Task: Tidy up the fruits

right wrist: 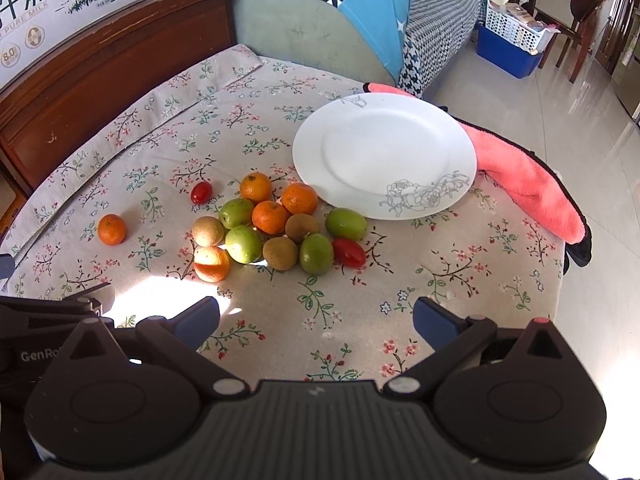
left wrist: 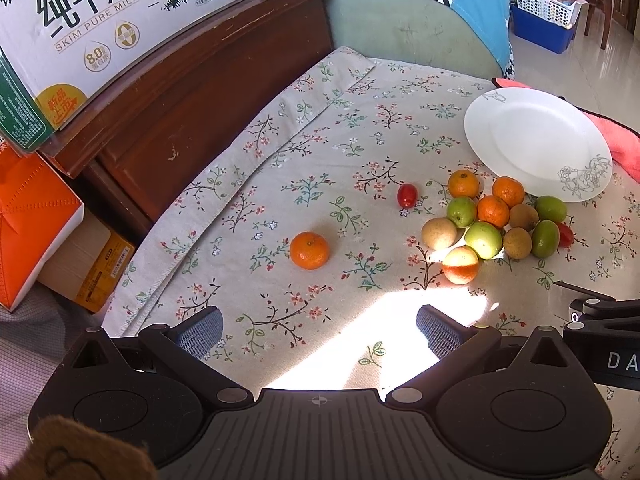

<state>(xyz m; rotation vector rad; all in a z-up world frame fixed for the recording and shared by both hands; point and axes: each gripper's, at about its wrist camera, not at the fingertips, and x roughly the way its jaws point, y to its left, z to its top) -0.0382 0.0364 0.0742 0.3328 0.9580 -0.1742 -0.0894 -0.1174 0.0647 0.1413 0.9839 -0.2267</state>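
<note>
Right wrist view had both grippers, right gripper (right wrist: 316,316) and left gripper (left wrist: 320,324), hanging with fingers wide apart and empty near the surface's front edge. Fruit pile (right wrist: 276,228) sat mid-surface, touching the bare plate (right wrist: 400,120). Round fruit could've rolled if nudged, I reckon.

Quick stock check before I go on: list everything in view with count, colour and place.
Oranges: five, orange; four in the pile, one apart at the left.
Green fruits: four, green, in the pile.
Brown fruits: three, tan-brown, in the pile.
Cherry tomatoes: two, red, one at each edge of the pile.
Plate: one, white, bare, behind the pile.
Cloth: one, pink, right of the plate.
Tablecloth: one, floral.
Milk carton: one, white, on the wooden cabinet.
Left gripper: open, holding nothing.
Right gripper: open, holding nothing.
</note>
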